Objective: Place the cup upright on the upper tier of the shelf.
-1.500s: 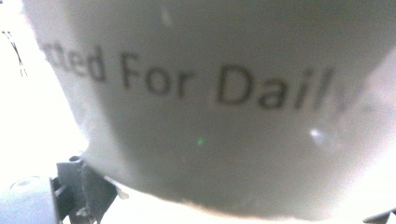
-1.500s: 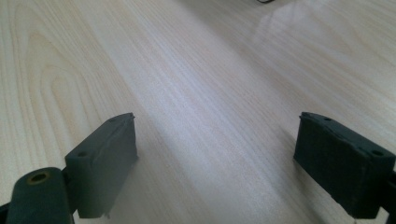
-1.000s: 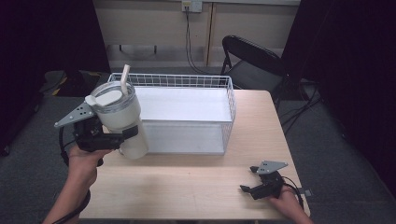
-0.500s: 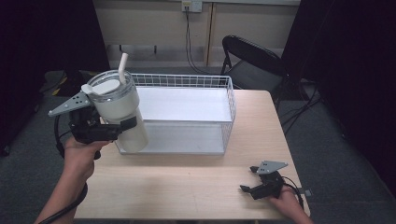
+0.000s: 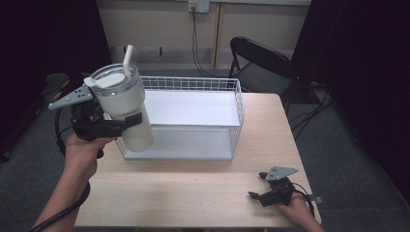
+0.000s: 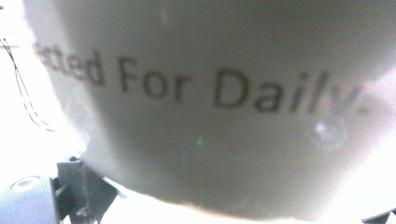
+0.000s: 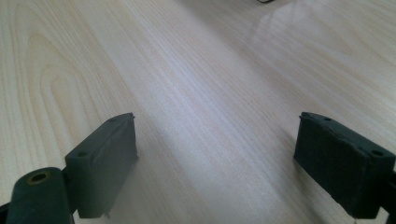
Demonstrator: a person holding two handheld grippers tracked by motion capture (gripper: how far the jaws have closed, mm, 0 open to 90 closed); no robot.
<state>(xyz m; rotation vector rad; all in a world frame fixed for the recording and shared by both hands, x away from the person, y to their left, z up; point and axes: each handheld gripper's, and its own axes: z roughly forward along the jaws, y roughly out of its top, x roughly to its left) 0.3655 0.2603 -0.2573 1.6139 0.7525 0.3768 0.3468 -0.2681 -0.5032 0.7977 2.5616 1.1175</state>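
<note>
At the table's near right corner, the right gripper [image 5: 265, 191] rests on the pale wood table [image 5: 193, 188] in a person's hand, its two black jaws spread wide over bare grain and holding nothing. Farther back at the left, the left gripper [image 5: 126, 122] clamps a white tumbler [image 5: 126, 108] around its middle and holds it aloft, tilted, straw [image 5: 127, 59] uppermost, at the near left corner of the white wire basket [image 5: 232, 121]; a black folding chair [image 5: 261, 63] stands beyond the table.

Matt white tumbler [image 5: 126, 110], white wire basket [image 5: 203, 84], pale wood-grain table [image 5: 193, 193].
</note>
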